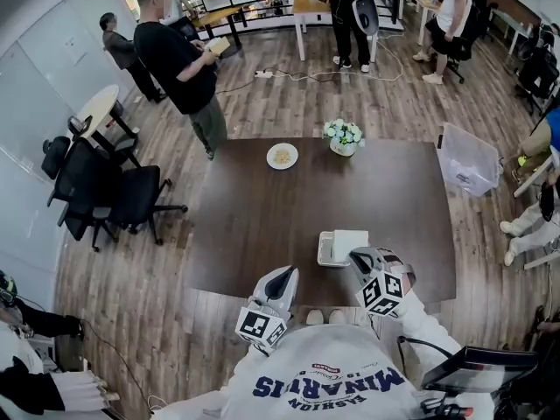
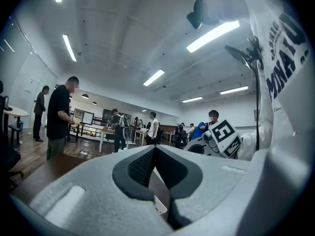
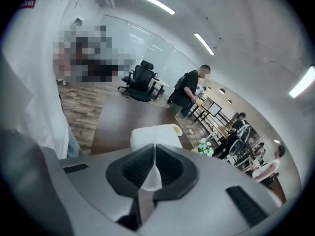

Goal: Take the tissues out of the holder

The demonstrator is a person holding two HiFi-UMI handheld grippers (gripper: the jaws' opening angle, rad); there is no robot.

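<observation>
A white tissue holder (image 1: 326, 250) with a stack of tissues (image 1: 348, 241) stands on the dark brown table (image 1: 262, 226), near its front edge. My right gripper (image 1: 358, 257) is at the holder's right front corner. In the right gripper view its jaws (image 3: 155, 147) are pressed together on a white tissue corner (image 3: 150, 178), with the tissue stack (image 3: 153, 132) just beyond the tips. My left gripper (image 1: 282, 276) hangs over the table's front edge, left of the holder and apart from it. Its jaws (image 2: 155, 149) are shut with nothing between them.
At the table's far side sit a small plate of food (image 1: 282, 156) and a pot of flowers (image 1: 342, 136). A person in black (image 1: 179, 59) stands past the far left corner. Black office chairs (image 1: 114, 195) stand left, a clear plastic bin (image 1: 468, 160) right.
</observation>
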